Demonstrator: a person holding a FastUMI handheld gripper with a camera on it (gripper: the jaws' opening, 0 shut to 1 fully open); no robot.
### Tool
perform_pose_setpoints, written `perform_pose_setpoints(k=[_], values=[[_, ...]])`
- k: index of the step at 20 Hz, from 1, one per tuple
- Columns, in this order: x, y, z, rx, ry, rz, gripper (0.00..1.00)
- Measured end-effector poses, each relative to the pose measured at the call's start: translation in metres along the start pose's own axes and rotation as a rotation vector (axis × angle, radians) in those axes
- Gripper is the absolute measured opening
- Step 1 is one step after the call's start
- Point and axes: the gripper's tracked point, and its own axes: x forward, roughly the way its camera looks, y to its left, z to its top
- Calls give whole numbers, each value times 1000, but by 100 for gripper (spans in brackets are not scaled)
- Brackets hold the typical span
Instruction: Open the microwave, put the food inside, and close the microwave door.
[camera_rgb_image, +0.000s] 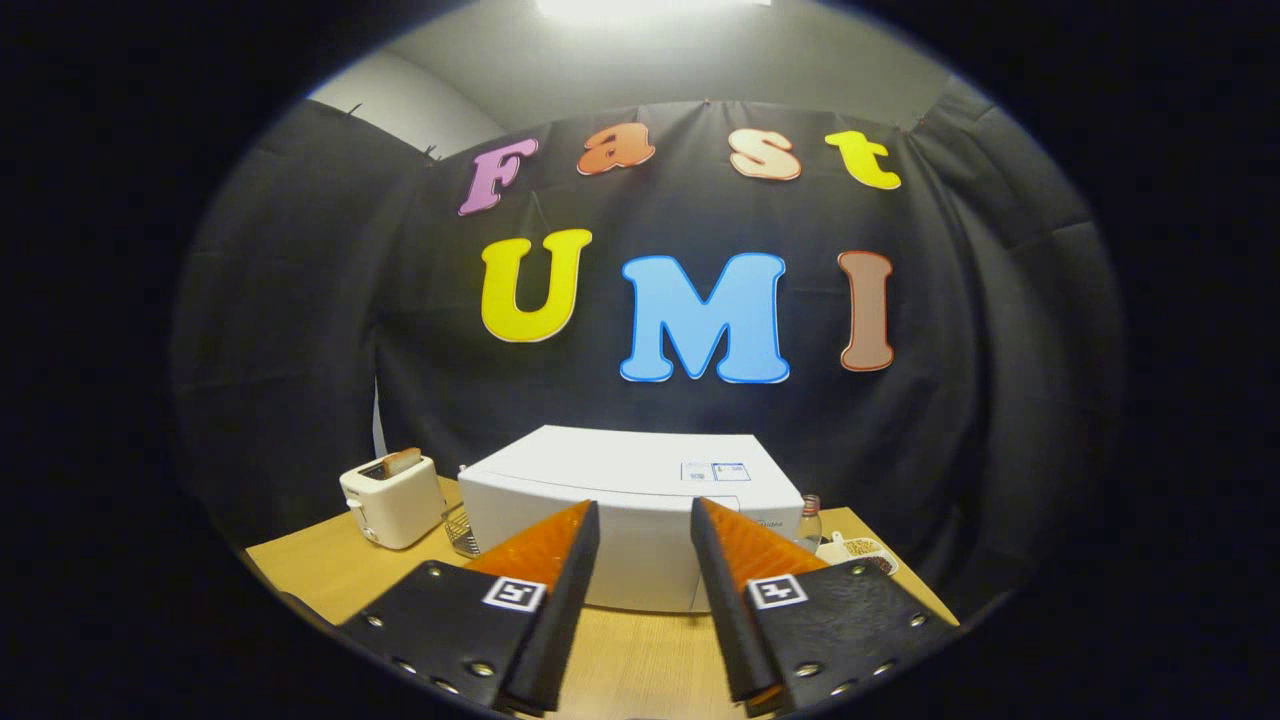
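Note:
A white microwave (630, 500) stands on the wooden table (330, 570), straight ahead of my fingers, with its door shut. My gripper (645, 510) is open, raised above the table, and holds nothing; the microwave's front shows through the gap between the fingers. A small white dish of food (862, 550) lies on the table to the right of the microwave, beyond the right finger.
A white toaster (392, 498) with a slice of bread in it stands left of the microwave. A small wire basket (460, 532) sits between toaster and microwave. A small bottle (810, 515) stands at the microwave's right side. Black cloth walls close the booth behind.

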Motion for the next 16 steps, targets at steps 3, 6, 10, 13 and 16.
perform_pose_setpoints(k=[3,6,10,13,16], values=[[-22,-3,9,-8,-38,-17,97],[-41,-1,10,-52,-68,-34,96],[-54,7,2,-60,-54,-13,96],[-59,6,1,-50,-50,-13,96],[-61,2,-3,-41,-38,-19,96]])
